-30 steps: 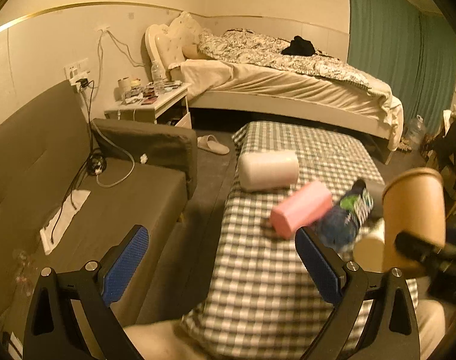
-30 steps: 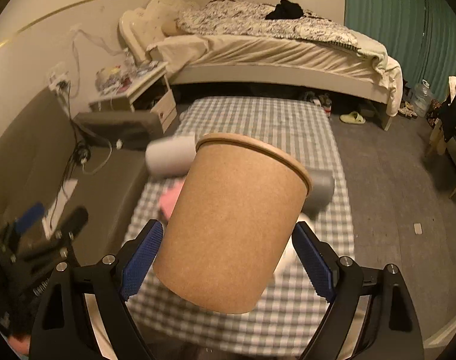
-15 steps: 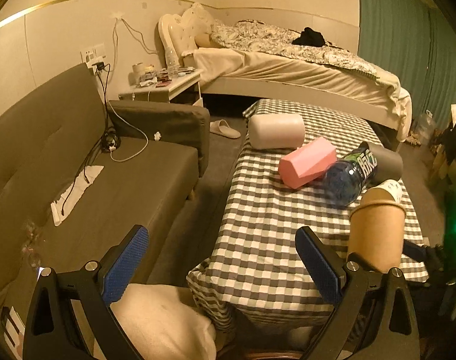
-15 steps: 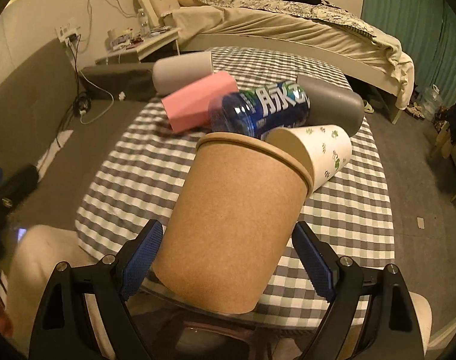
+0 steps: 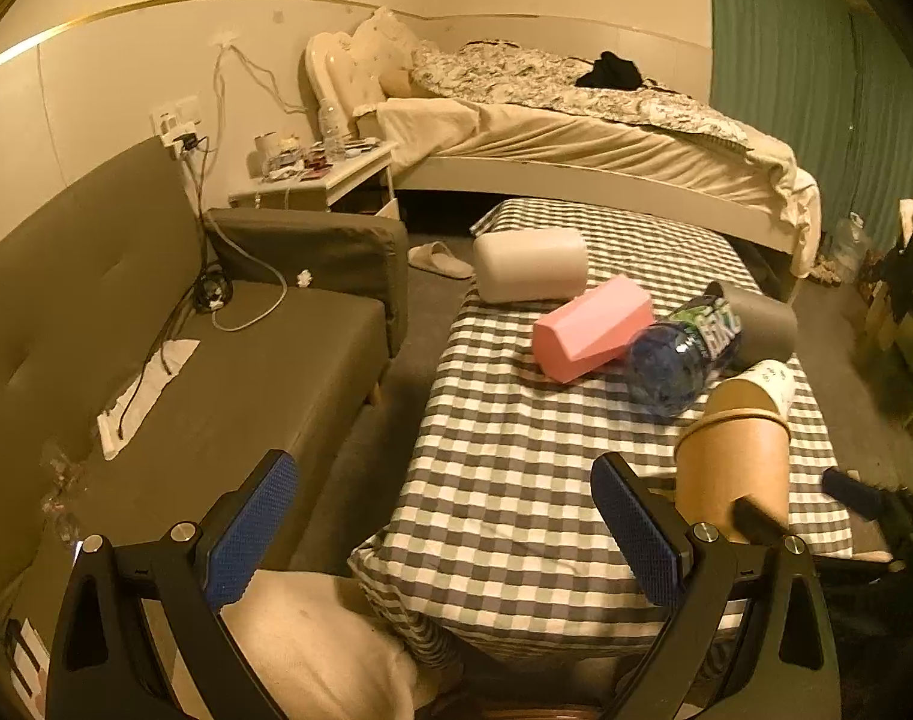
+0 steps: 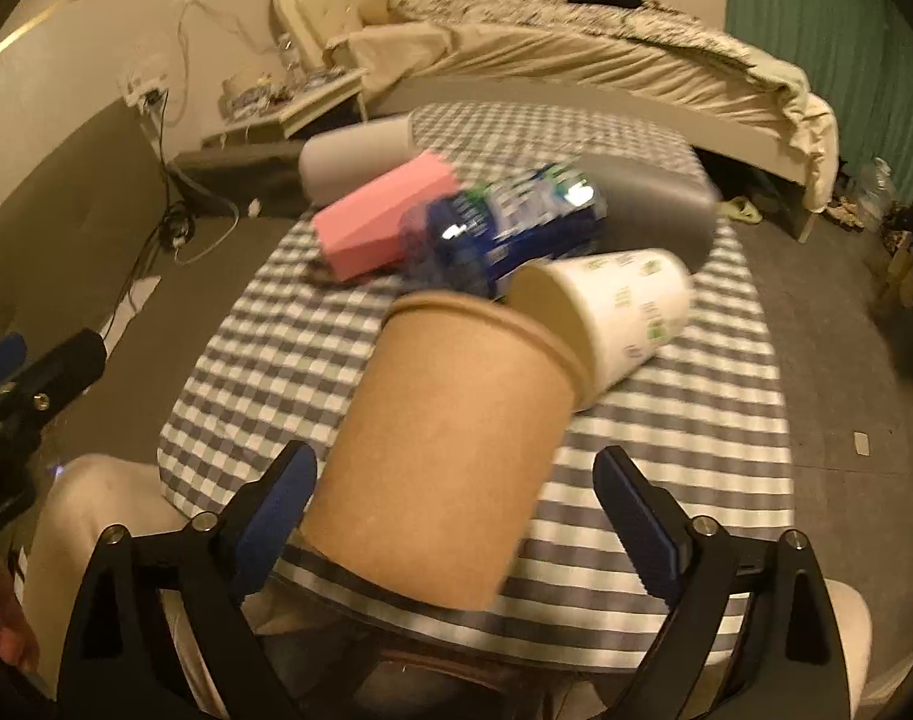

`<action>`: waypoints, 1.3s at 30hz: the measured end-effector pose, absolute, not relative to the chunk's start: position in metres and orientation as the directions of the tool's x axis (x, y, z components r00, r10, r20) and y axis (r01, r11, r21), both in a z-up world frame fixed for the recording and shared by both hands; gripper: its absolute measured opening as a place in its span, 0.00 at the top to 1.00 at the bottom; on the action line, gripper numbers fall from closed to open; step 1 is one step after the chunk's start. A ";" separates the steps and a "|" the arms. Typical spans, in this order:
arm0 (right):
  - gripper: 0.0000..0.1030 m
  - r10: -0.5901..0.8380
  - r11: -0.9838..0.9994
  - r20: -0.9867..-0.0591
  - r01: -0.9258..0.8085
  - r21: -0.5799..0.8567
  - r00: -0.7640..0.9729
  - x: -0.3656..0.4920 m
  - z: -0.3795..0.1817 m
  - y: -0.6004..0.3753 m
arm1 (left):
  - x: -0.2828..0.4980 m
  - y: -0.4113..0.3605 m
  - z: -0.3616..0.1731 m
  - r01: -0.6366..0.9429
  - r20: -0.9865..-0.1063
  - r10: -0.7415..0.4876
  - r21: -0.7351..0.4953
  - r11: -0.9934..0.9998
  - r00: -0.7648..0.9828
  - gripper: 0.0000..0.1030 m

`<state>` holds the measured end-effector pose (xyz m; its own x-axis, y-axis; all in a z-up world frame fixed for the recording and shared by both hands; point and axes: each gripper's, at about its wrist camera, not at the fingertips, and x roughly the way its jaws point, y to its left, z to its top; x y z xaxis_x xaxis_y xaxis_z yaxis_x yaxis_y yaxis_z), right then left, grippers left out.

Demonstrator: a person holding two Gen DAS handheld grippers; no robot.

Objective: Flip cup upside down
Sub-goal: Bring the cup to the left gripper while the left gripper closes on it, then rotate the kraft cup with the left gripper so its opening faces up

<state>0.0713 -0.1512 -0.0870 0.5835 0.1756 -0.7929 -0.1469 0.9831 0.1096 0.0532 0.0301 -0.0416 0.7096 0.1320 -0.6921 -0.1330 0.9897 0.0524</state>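
Observation:
A brown paper cup (image 6: pixel 450 456) sits between the fingers of my right gripper (image 6: pixel 456 522), rim pointing away and tilted right, over the near edge of the checked table (image 6: pixel 288 348). The left pad (image 6: pixel 276 516) touches it; the right pad (image 6: pixel 636 528) stands apart, so the jaws look open. The cup also shows in the left wrist view (image 5: pixel 732 456) at the table's right front. My left gripper (image 5: pixel 444 534) is open and empty, left of the cup, above the table's near left corner.
On the table lie a white printed paper cup (image 6: pixel 624 306), a blue bottle (image 6: pixel 504 234), a pink block (image 6: pixel 384 216), a grey roll (image 6: pixel 654 204) and a white roll (image 5: pixel 528 264). A sofa (image 5: pixel 156 360) stands left, a bed (image 5: pixel 576 126) behind.
The right gripper with the brown cup has come down toward the table's near edge. The cup now leans more to the right and the right pad stands clear of it. The left gripper drew back.

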 end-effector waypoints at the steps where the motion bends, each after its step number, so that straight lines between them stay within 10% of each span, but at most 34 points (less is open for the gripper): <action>1: 0.08 0.171 0.984 -0.783 -0.138 0.110 0.597 0.068 -0.083 -0.157 | 0.053 0.026 -0.042 -0.129 -0.691 0.134 0.059 0.990 0.710 0.02; 25: 0.06 -0.011 0.944 -0.715 0.243 0.223 0.699 0.023 -0.077 -0.321 | 0.067 -0.105 -0.110 0.169 -0.820 -0.177 -0.099 0.981 0.544 0.04; 29: 0.06 -0.004 0.937 -0.728 0.257 0.236 0.685 0.025 -0.083 -0.328 | 0.069 -0.105 -0.122 0.189 -0.838 -0.205 -0.125 0.974 0.505 0.24; 39: 0.06 0.006 0.926 -0.736 0.275 0.260 0.677 0.028 -0.086 -0.333 | 0.056 -0.093 -0.099 0.202 -0.844 -0.167 -0.071 0.977 0.510 0.24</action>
<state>0.0281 -0.3328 -0.0865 0.6775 0.0057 -0.7355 0.2748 0.9256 0.2603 0.0562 -0.0935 -0.0995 0.5103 -0.1669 -0.8436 0.2025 0.9767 -0.0708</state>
